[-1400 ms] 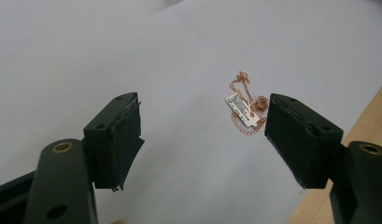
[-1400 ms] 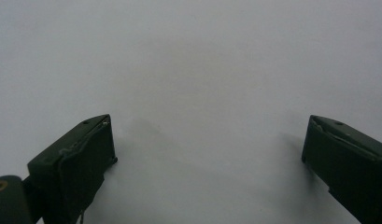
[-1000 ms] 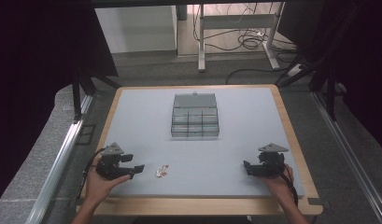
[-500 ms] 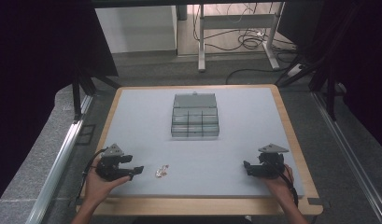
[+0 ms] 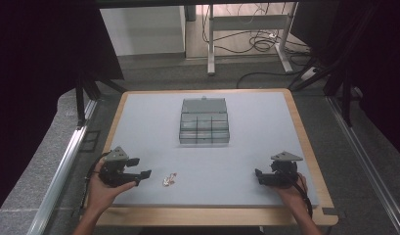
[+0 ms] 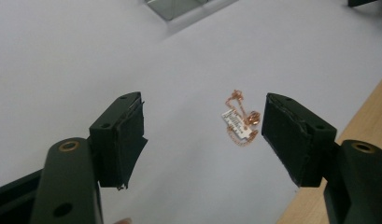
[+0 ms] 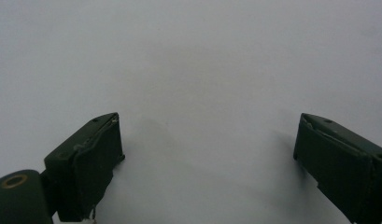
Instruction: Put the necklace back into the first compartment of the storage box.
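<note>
Both grippers' fingers were wide open, left gripper (image 6: pixel 202 126) near a small gold chain (image 6: pixel 240 120) on the worktop (image 5: pixel 153 122), right gripper (image 7: pixel 207 158) holding nothing.

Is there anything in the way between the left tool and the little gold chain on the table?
No. The left tool is open, and bare table lies between it and the chain.

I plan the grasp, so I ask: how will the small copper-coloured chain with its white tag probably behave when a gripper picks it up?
The small copper-coloured chain with its white tag lies in loose loops, so it will probably hang floppy. It looks thin, so likely very light. Lying flat on the pale grey table, it may slip from the left gripper.
</note>
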